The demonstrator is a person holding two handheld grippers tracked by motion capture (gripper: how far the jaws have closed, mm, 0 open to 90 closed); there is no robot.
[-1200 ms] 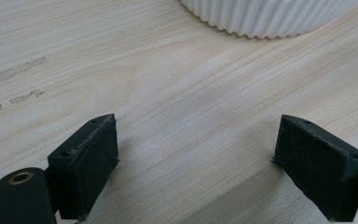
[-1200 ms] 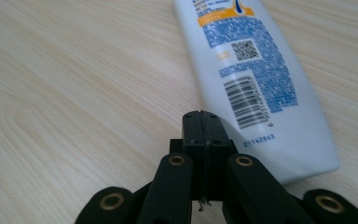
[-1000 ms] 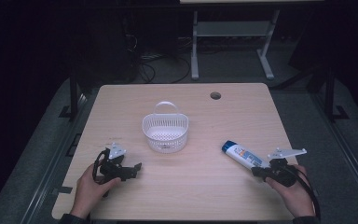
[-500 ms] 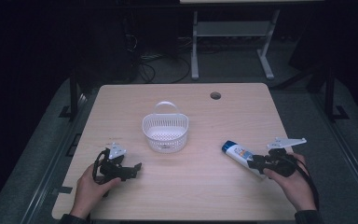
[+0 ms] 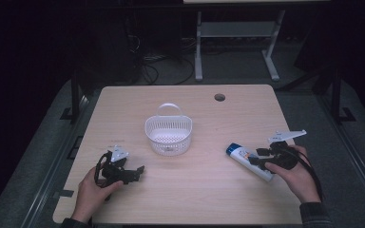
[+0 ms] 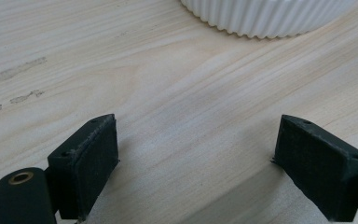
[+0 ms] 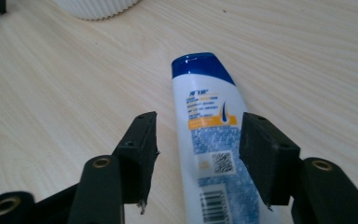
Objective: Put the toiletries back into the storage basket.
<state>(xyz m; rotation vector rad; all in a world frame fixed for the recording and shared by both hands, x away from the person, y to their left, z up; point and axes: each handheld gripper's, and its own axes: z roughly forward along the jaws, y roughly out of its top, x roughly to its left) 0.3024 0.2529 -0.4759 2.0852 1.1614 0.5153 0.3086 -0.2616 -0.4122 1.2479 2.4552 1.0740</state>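
- Near the middle of the light wooden table (image 5: 209, 190) stands a white ribbed plastic basket (image 5: 168, 135) with a thin hoop handle raised over its rim; from the high view its perforated floor looks bare, with nothing lying inside.
- Right of the basket, well apart from it, a white shampoo bottle with a blue cap (image 5: 248, 161) lies flat on the wood, cap end turned toward the basket and the far end under the person's right hand.
- Over that bottle sits the right gripper (image 7: 198, 140), its jaws spread part-way and set one on each side of the bottle's body at the printed label; a sliver of gap shows on each side, so nothing is clamped.
- At the front left, the left gripper (image 6: 196, 154) rests low over bare wood, jaws spread wide and holding nothing; the ribbed wall of the basket shows just ahead of it in the left gripper view.
- Open wood runs between bottle and basket, and the whole front strip between the two hands is free.
- Toward the far edge a small round cable hole (image 5: 219, 97) is cut in the tabletop, right of the basket.
- Both hands sit close to the near edge; the bottle lies nearer the right edge than the middle.
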